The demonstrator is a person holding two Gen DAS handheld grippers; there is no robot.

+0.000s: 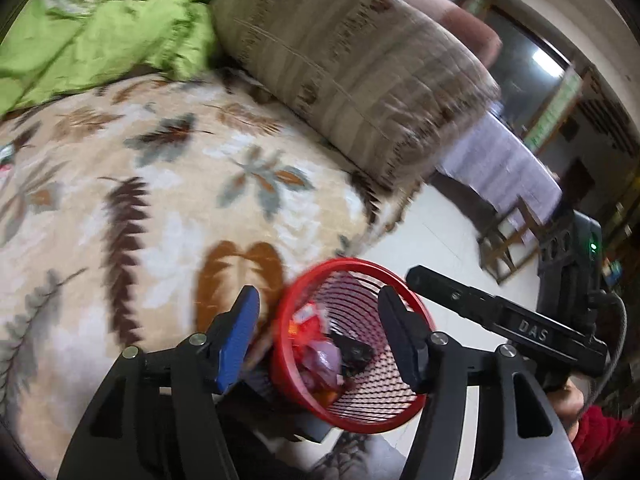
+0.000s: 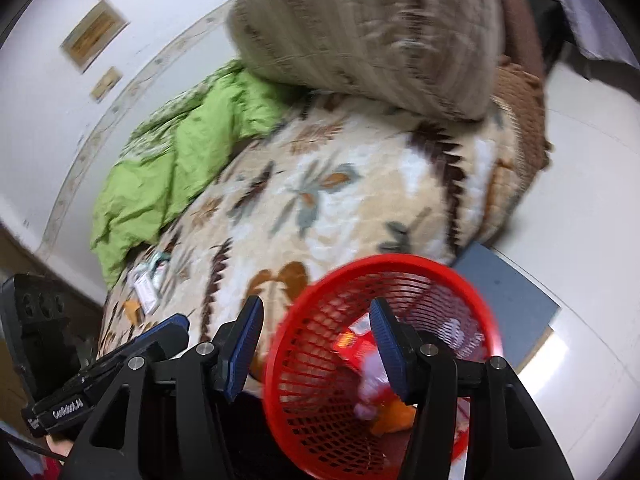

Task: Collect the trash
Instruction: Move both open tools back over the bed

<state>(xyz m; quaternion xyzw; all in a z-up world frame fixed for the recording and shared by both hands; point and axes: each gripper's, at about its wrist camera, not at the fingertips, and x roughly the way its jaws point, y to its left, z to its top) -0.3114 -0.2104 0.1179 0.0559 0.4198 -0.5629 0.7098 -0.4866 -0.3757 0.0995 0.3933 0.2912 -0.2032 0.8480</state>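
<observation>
Beside the bed [image 1: 160, 208], one red mesh basket [image 1: 394, 404] stood at the mattress edge, and both claws hung above it. One claw, the left claw [image 1: 320, 340], had its two fingers standing apart with the near rim of the basket between them, the pads touching nothing. The right claw [image 2: 316, 340] was likewise spread, one finger outside the rim and the other over the basket's mouth, gripping nothing. Inside the basket lay the trash [image 1: 320, 344]: a red wrapper, a pale purple one, a dark piece and something orange, though blur made an exact count impossible. On the leaf-patterned blanket [image 2: 360, 184] rested one large striped pillow [image 2: 360, 28] and one crumpled green quilt [image 2: 168, 168]. Two or three small white packets [image 2: 146, 284] lay on the blanket near the quilt, too smeared to read. One blue mat [image 2: 508, 292] showed on the floor [image 2: 592, 160], partly hidden by the basket.
</observation>
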